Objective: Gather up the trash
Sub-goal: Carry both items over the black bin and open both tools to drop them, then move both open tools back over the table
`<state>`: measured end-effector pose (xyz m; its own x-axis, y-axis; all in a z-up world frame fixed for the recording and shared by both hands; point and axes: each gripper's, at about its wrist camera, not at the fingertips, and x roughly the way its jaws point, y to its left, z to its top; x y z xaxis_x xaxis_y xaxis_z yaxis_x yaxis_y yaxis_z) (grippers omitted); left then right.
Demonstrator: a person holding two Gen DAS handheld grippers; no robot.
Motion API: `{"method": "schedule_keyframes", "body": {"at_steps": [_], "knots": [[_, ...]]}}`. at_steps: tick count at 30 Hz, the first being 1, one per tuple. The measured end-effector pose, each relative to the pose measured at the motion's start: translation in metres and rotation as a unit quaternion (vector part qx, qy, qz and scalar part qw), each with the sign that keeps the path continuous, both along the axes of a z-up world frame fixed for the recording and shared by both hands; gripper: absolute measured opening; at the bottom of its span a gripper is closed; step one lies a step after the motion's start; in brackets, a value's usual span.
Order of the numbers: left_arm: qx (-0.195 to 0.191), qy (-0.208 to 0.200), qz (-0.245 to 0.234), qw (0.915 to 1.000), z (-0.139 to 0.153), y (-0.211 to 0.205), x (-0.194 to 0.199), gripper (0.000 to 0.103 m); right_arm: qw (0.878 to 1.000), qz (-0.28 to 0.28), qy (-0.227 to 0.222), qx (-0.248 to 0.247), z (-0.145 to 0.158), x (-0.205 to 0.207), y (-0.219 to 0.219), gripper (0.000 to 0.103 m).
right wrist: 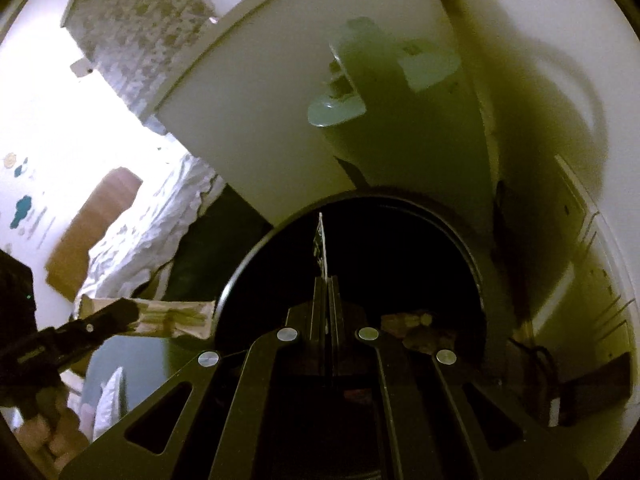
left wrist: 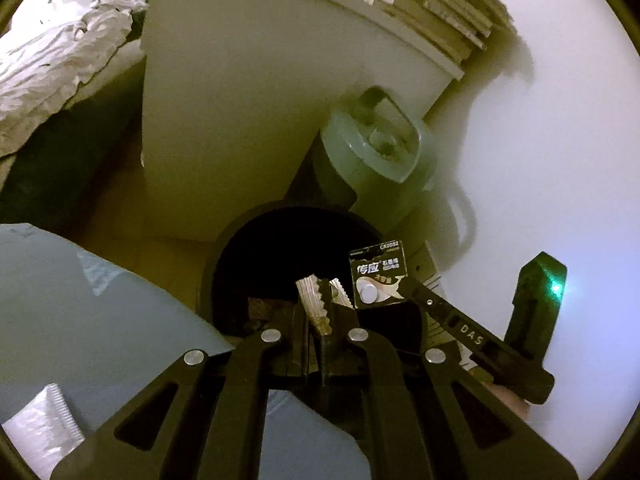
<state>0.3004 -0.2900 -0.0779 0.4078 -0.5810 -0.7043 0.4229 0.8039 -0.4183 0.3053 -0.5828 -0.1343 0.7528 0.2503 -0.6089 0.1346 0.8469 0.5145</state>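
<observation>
My left gripper [left wrist: 324, 312] is shut on a silver foil wrapper [left wrist: 310, 294] with a serrated edge, held over the near rim of a round black bin [left wrist: 224, 248]. Just to its right, my right gripper [left wrist: 404, 290] is shut on a black coin-battery card [left wrist: 378, 278] marked CR2032. In the right wrist view the right gripper [right wrist: 328, 280] pinches that card [right wrist: 322, 240] edge-on above the dark mouth of the bin [right wrist: 256, 248]. The left gripper [right wrist: 132, 310] enters from the left there with the wrapper [right wrist: 176, 318]. Some trash [right wrist: 416, 324] lies inside the bin.
A white cabinet side [left wrist: 240, 120] stands right behind the bin, with a pale green appliance [left wrist: 376, 152] beside it and a white wall to the right. A grey tabletop [left wrist: 80, 300] carries a silver packet [left wrist: 44, 424]. Crumpled white bedding [left wrist: 60, 64] lies at the left. A hand [right wrist: 52, 440] holds the left gripper.
</observation>
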Motion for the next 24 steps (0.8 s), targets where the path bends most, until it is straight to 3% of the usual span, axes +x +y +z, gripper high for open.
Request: {"method": "schedule_keyframes", "body": {"at_steps": [9,11,13,14,15,17,24], "knots": [[0.03,0.012,-0.023,0.9992,-0.007,-0.025,0.001,0.011,1.0,-0.004,0.017,0.001,-0.007,0.007,-0.001,0.005],[0.04,0.008,-0.027,0.9988,-0.005,-0.027,-0.003,0.031,1.0,-0.004,0.018,0.001,-0.007,0.006,-0.001,0.01],[0.041,-0.009,-0.015,0.999,0.001,-0.022,-0.009,0.079,1.0,-0.006,0.017,0.001,-0.006,0.006,-0.002,0.026],[0.038,-0.019,-0.009,0.9991,0.004,-0.018,-0.012,0.083,1.0,-0.007,0.016,0.003,-0.007,0.007,-0.002,0.038],[0.034,-0.027,-0.006,0.999,0.008,-0.015,-0.016,0.084,1.0,-0.009,0.016,0.006,-0.007,0.006,-0.002,0.054],[0.03,-0.025,-0.006,0.9992,0.014,-0.008,-0.02,0.084,1.0,-0.019,0.015,0.009,-0.007,0.005,-0.002,0.069],[0.014,-0.043,0.024,0.9987,0.04,0.033,-0.054,0.084,1.0,-0.006,0.017,-0.001,-0.006,0.006,0.011,0.072]]}}
